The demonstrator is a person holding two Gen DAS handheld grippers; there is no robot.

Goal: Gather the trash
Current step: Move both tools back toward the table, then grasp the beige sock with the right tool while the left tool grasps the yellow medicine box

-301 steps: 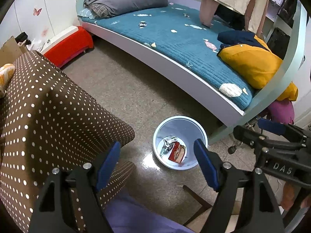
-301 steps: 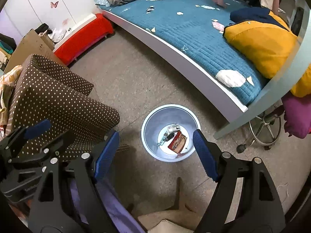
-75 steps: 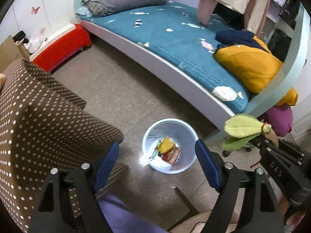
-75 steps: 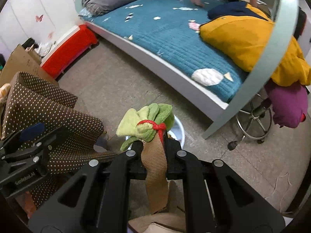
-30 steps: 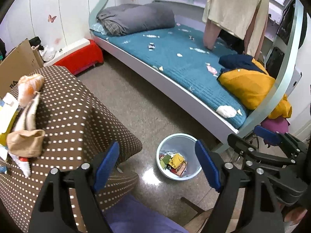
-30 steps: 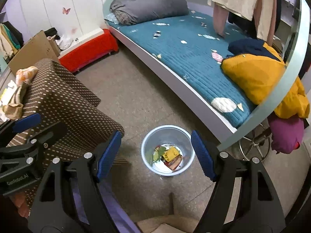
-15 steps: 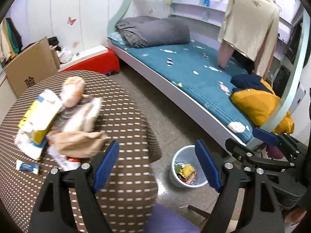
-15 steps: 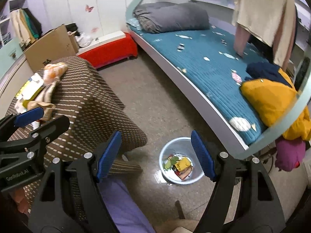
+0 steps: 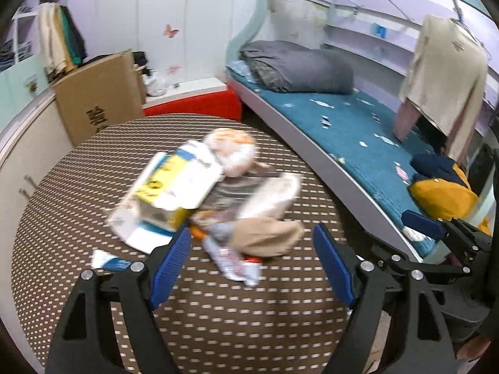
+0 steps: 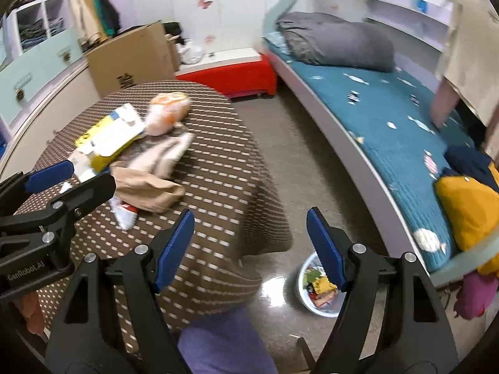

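While both hover empty: aim at one piece only.
Left gripper (image 9: 251, 260): spread wide above tan bag (image 9: 265, 238) on dotted surface (image 9: 62, 205).
Right gripper (image 10: 249, 246): released, empty.
Bin (image 10: 301, 293): on floor, beside surface.
Approach: lower squarely, straddle bag, avoid yellow box (image 9: 174, 184).

tablecloth (image 9: 218, 311): dotted cloth, matt | floor (image 10: 293, 162): glossy stone | box (image 9: 96, 99): brown cardboard

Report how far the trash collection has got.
Done: the bin on the floor already holds several scraps. In hand: nothing; the left gripper and right gripper are both open. Left: the yellow box, tan bag and wrappers on the dotted table.
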